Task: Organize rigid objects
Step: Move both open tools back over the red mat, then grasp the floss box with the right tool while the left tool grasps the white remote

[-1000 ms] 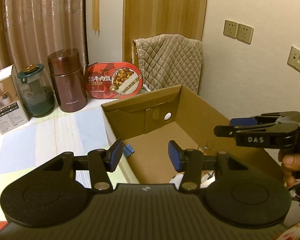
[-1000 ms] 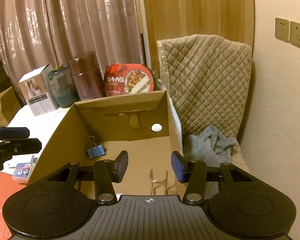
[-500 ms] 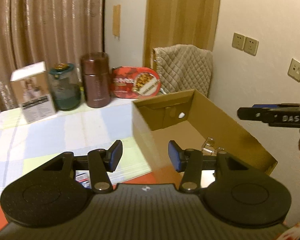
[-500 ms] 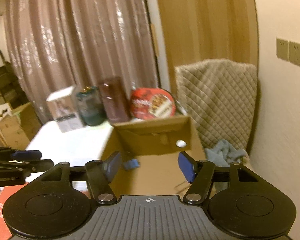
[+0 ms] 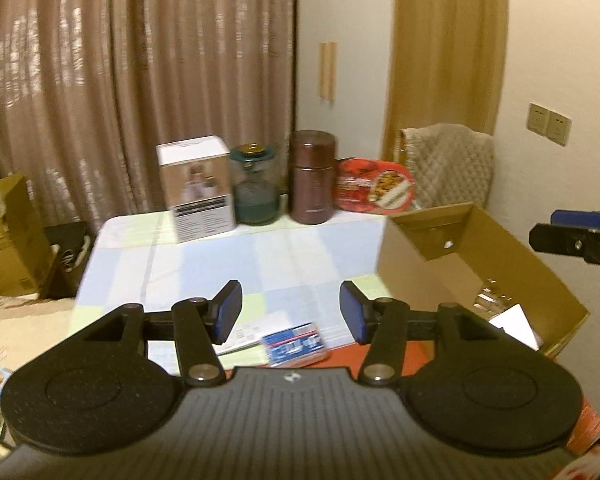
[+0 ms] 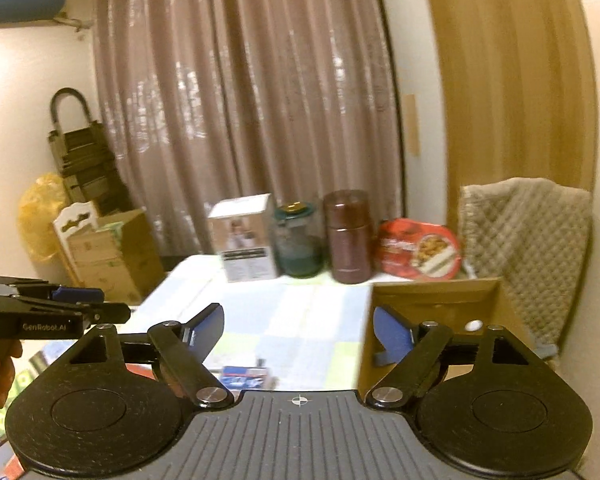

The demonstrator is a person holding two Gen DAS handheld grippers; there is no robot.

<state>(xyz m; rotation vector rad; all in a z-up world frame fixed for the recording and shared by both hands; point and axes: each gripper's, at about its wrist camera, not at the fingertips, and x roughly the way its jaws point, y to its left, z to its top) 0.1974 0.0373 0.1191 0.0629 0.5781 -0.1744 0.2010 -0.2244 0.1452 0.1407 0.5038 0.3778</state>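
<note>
An open cardboard box (image 5: pixel 476 264) stands on the table's right side, with metal clips and a white card (image 5: pixel 514 320) inside; it also shows in the right wrist view (image 6: pixel 440 300). A small blue card box (image 5: pixel 296 342) lies on the table near its front edge, just beyond my left gripper (image 5: pixel 290 312), which is open and empty above the table. My right gripper (image 6: pixel 298 330) is open wide and empty, held high near the box's left wall. The blue card box (image 6: pixel 242 374) shows below it.
Along the table's far edge stand a white carton (image 5: pixel 198 192), a green glass jar (image 5: pixel 256 192), a brown canister (image 5: pixel 313 182) and a red food tin (image 5: pixel 374 186). A quilted chair back (image 5: pixel 446 164) is behind the box. Cardboard boxes (image 6: pixel 108 252) sit on the floor to the left.
Both grippers have pulled back and up from over the cardboard box and swung left toward the table. The right gripper's jaws have opened wider. Both stay empty.
</note>
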